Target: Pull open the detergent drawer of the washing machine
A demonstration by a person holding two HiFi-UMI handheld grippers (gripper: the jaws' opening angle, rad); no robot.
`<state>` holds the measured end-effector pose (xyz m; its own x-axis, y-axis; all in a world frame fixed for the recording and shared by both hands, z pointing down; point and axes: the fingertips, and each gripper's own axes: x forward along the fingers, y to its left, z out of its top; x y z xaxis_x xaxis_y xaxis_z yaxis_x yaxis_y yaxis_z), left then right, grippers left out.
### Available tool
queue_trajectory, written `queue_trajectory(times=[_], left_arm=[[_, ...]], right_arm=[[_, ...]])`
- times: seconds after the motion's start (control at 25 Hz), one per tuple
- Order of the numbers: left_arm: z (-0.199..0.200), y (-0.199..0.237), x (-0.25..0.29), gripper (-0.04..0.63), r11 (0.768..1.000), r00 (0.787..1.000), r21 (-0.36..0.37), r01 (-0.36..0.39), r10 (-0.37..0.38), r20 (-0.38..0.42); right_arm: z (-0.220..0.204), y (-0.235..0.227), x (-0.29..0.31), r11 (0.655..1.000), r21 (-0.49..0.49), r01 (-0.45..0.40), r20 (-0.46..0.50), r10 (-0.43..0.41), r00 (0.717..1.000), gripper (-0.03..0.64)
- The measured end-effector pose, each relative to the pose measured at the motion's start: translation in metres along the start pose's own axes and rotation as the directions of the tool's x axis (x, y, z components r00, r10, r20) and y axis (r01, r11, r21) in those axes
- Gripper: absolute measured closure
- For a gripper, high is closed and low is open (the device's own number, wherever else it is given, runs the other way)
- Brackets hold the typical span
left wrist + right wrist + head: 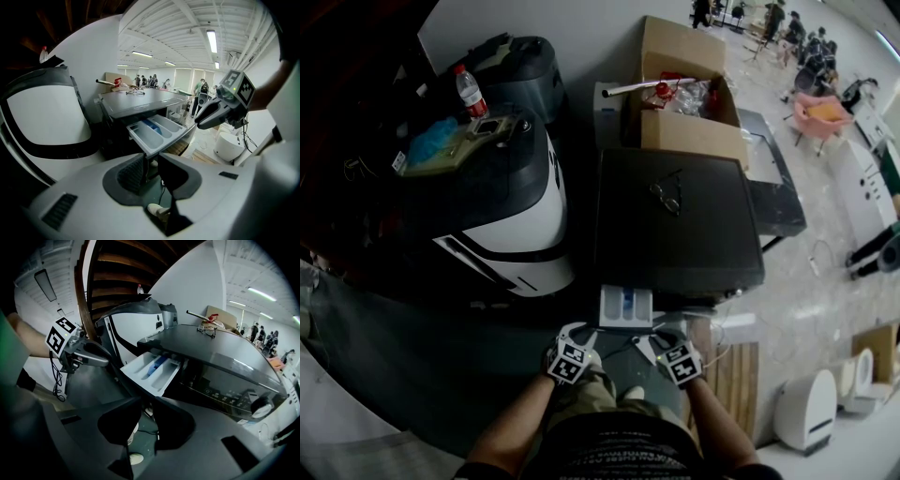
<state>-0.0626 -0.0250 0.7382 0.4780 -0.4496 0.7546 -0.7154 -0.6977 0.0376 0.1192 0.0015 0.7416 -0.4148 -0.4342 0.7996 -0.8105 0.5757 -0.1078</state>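
Note:
The dark washing machine (675, 234) stands in front of me, and its white detergent drawer (625, 307) sticks out of the front at the left, with a blue insert showing inside. The same drawer (154, 131) (152, 371) lies just beyond both sets of jaws. My left gripper (581, 336) (151, 161) hangs short of the drawer's front, its jaws a little apart with nothing between them. My right gripper (652, 343) (147, 401) is beside it, also slightly apart and empty. Neither touches the drawer.
A pair of glasses (667, 195) lies on the machine's lid. A cardboard box (684, 94) with clutter stands behind it. A big white-and-black appliance (506, 197) with a bottle (470, 92) on top is at the left. A wooden pallet (741, 375) lies at the right.

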Motion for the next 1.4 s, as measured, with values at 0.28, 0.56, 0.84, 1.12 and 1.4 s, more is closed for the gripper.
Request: queue_trajectory(times=[0.28,0.56,0.84,1.12,1.4], left_arm=[[-0.002,-0.002,0.0,0.506,1.0,1.0,-0.004,0.001,-0.001,0.003],[0.002,0.001,-0.005,0.506,0.999,0.999,-0.009,-0.032,0.033,0.038],[0.03,0.004,-0.03,0.537,0.995,0.981,-0.056,-0.084,0.093,0.173],[0.082,0.004,-0.073,0.592,0.982,0.925,-0.127,-0.141,0.176,0.337],[0.122,0.007,-0.117,0.592,0.965,0.859,-0.215,-0.154,0.238,0.453]], right_arm=[[0.001,0.001,-0.002,1.0,0.006,0.004,0.006,-0.004,1.0,0.538],[0.008,-0.002,-0.004,0.999,0.021,0.029,0.064,-0.03,0.997,0.538],[0.046,-0.01,-0.039,0.995,0.003,0.103,0.201,-0.101,0.974,0.595],[0.093,-0.008,-0.085,0.988,-0.035,0.148,0.362,-0.126,0.924,0.615],[0.119,-0.003,-0.127,0.987,-0.03,0.156,0.448,-0.127,0.885,0.615]])
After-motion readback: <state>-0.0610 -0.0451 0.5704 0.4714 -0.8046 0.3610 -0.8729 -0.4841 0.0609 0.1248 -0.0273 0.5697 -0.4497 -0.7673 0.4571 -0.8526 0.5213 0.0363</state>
